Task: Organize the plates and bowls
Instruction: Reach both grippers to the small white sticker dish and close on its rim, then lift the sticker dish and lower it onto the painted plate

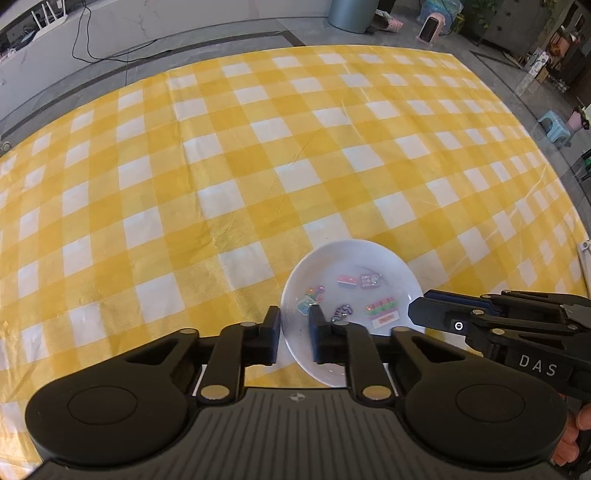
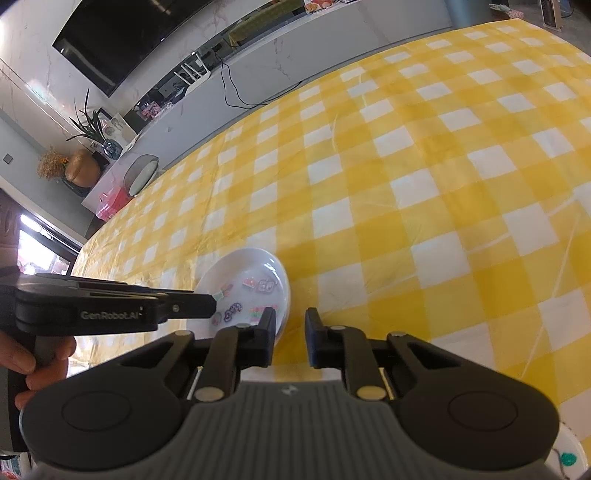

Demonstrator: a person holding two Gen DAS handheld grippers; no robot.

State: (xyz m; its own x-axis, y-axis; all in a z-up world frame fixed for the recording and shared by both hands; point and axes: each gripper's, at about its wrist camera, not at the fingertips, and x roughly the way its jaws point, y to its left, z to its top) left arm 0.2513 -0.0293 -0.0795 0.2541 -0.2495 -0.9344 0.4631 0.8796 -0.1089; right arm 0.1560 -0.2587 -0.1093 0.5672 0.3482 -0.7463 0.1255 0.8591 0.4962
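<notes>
bright even daylight, soft shadows, sharp centre, fisheye-curved edges

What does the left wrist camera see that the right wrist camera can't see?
Only the left wrist view shows the small blue plastic stool and grey round bin beyond the table.

Only the right wrist view shows the black flat television, the green potted plant, and a hand gripping the left gripper's handle.

Both show the white round plate with colourful stickers on the yellow checked tablecloth, with the left gripper and right gripper at opposite rims.
</notes>
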